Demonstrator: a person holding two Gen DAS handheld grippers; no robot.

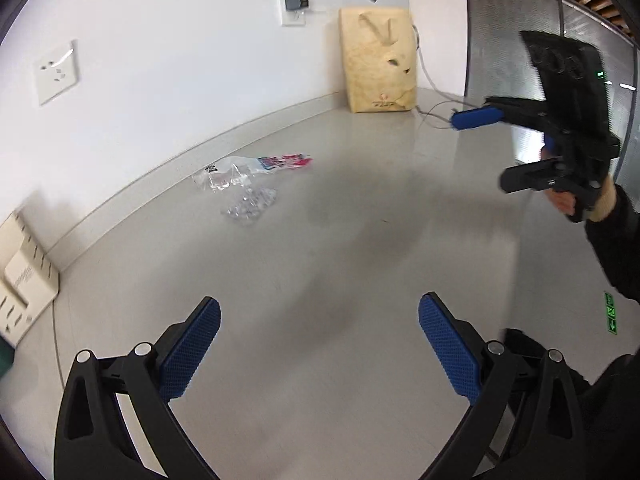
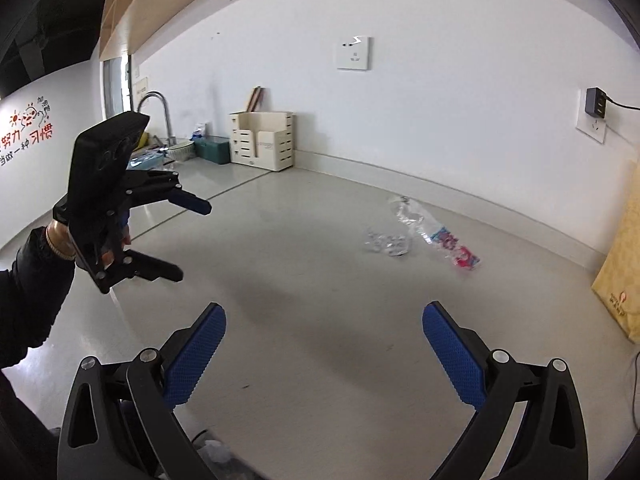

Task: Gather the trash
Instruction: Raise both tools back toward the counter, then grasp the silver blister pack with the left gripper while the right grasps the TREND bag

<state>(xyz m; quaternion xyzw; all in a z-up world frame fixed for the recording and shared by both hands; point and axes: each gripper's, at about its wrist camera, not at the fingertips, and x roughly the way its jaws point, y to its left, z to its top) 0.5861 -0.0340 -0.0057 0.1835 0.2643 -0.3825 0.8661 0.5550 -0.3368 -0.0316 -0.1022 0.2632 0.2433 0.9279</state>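
Your left claw [image 1: 320, 344] and right claw [image 2: 324, 348] both stand wide, holding nothing. The crushed bottle [image 2: 436, 236] and clear wrapper [image 2: 386, 244] lie on the bench [image 2: 320, 280], well ahead of both claws, near the wall.

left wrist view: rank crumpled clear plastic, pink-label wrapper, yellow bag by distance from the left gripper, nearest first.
1. crumpled clear plastic: on the counter, ahead and slightly left of the left gripper, whose jaws are open.
2. pink-label wrapper: just behind the clear piece, closer to the wall.
3. yellow bag: upright against the wall in the far corner, ahead and right.
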